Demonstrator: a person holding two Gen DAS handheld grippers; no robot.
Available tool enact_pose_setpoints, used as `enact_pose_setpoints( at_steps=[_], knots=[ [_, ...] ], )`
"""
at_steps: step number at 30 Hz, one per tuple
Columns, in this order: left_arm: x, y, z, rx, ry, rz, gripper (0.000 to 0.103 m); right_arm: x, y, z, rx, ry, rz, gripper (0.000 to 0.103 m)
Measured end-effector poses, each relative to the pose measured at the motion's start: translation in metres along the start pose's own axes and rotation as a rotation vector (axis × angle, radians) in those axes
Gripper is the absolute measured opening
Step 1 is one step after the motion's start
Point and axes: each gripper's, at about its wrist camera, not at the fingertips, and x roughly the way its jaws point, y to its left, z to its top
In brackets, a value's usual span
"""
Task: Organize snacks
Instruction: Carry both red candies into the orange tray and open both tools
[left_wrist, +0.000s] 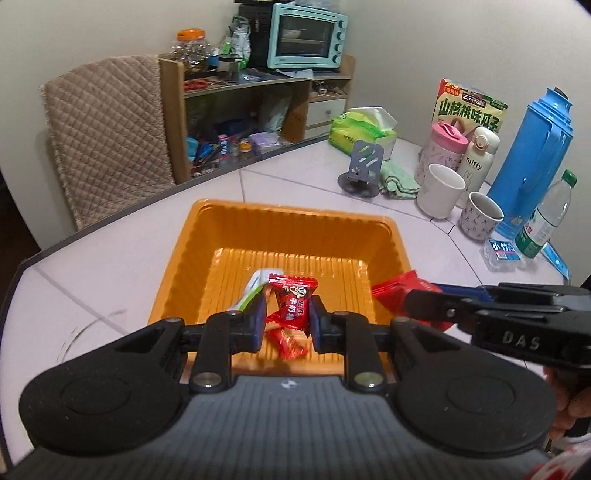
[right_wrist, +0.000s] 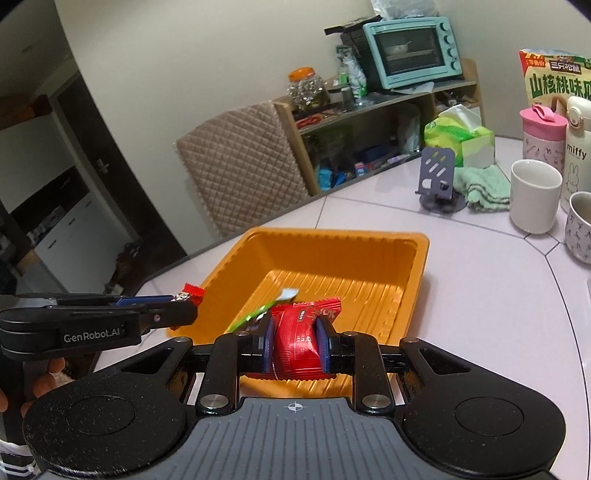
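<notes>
An orange plastic tray (left_wrist: 295, 229) sits on the white table; it also shows in the right wrist view (right_wrist: 332, 236). My left gripper (left_wrist: 287, 319) is shut on a red wrapped candy (left_wrist: 291, 299) over the tray's near edge. A second red candy (left_wrist: 290, 343) shows blurred just below it. A green and white snack packet (left_wrist: 251, 288) lies on the tray floor. My right gripper (right_wrist: 294, 347) is shut on a larger red snack pack (right_wrist: 297, 341) above the tray's near side; it also shows in the left wrist view (left_wrist: 397, 288).
At the back right of the table (left_wrist: 147, 236) stand a white mug (left_wrist: 441, 190), a patterned mug (left_wrist: 480, 216), a pink cup (left_wrist: 443, 151), a blue thermos (left_wrist: 532, 158), a water bottle (left_wrist: 546, 218), a tissue pack (left_wrist: 362, 131) and a phone stand (left_wrist: 364, 168). A chair (left_wrist: 107, 133) stands beyond the table.
</notes>
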Motion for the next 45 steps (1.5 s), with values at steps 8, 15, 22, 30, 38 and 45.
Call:
enact_pose_setpoints(
  at_steps=[8,15,22,30,38,45],
  knots=[
    [0.04,-0.005,0.021,0.035,0.031,-0.018,0.022,0.031,-0.016,0.018,0.022,-0.001,-0.029,0.025],
    [0.068,-0.006,0.027,0.044,0.069,-0.03,0.022,0.051,-0.026,0.024,0.037,0.008,-0.047,0.025],
    [0.089,-0.006,0.031,0.037,0.095,-0.036,0.022,0.062,-0.035,0.026,0.05,0.018,-0.058,0.025],
    [0.102,-0.007,0.03,0.036,0.112,-0.028,0.027,0.064,-0.039,0.026,0.059,0.019,-0.062,0.025],
    [0.098,0.004,0.028,0.011,0.124,-0.015,0.027,0.064,-0.039,0.026,0.061,0.021,-0.064,0.025],
    [0.09,0.009,0.03,-0.004,0.109,-0.016,0.027,0.065,-0.037,0.027,0.058,0.019,-0.061,0.025]
  ],
)
